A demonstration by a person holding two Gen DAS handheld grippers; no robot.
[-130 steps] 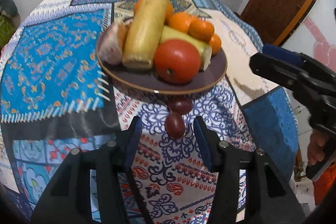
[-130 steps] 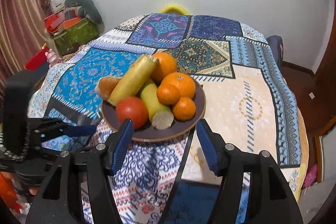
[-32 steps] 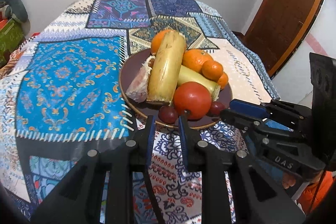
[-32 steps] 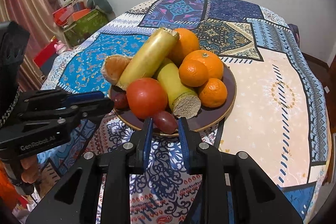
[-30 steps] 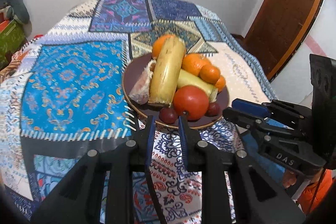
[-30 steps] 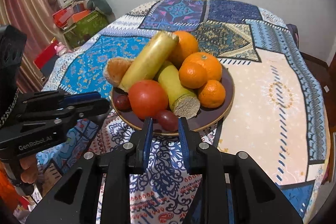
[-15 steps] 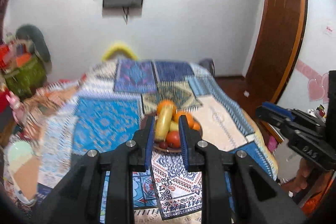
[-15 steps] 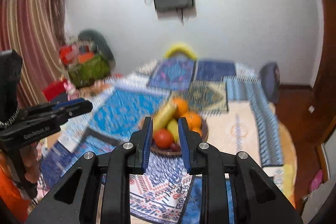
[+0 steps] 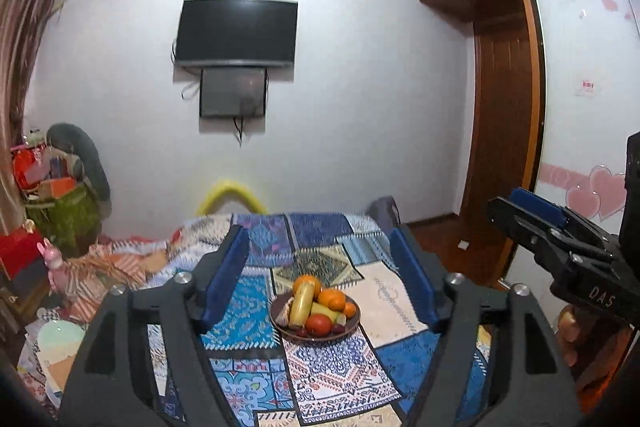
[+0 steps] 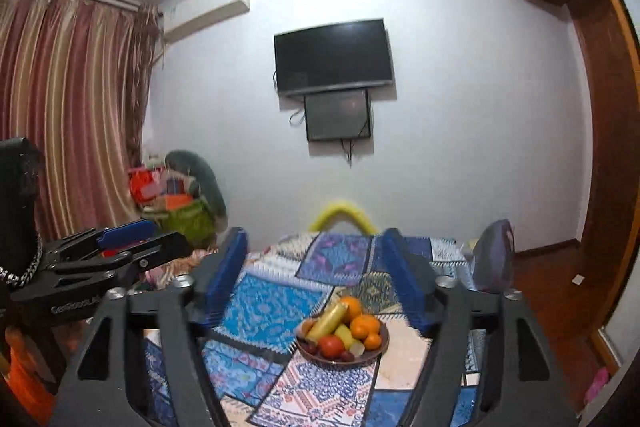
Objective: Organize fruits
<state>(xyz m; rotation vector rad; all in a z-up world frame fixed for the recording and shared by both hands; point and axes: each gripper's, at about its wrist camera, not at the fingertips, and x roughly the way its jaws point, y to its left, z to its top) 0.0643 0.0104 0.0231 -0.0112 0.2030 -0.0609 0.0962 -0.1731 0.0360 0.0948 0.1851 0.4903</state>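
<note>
A dark plate [image 9: 352, 327] of fruit sits far off on the patchwork-covered table [image 9: 384, 307]. It holds oranges [image 9: 331, 298], a long yellow piece [image 9: 301, 305], a red tomato [image 9: 319, 323] and small dark red fruits [image 9: 338, 327]. My left gripper [image 9: 320, 275] is open and empty, held high and well back from the plate. My right gripper [image 10: 316, 279] is also open and empty, likewise far from the plate [image 10: 382, 345]. Each gripper shows at the side of the other's view.
A TV [image 9: 237, 33] hangs on the far wall. A green bag of clutter [image 9: 60, 203] stands at left by striped curtains [image 10: 68, 115]. A wooden wardrobe [image 9: 504, 147] is at right. A yellow chair back [image 9: 230, 193] rises behind the table.
Both grippers, shut half a second ago, have opened wide. Both have pulled far back and up from the plate, which now holds the small dark red fruits.
</note>
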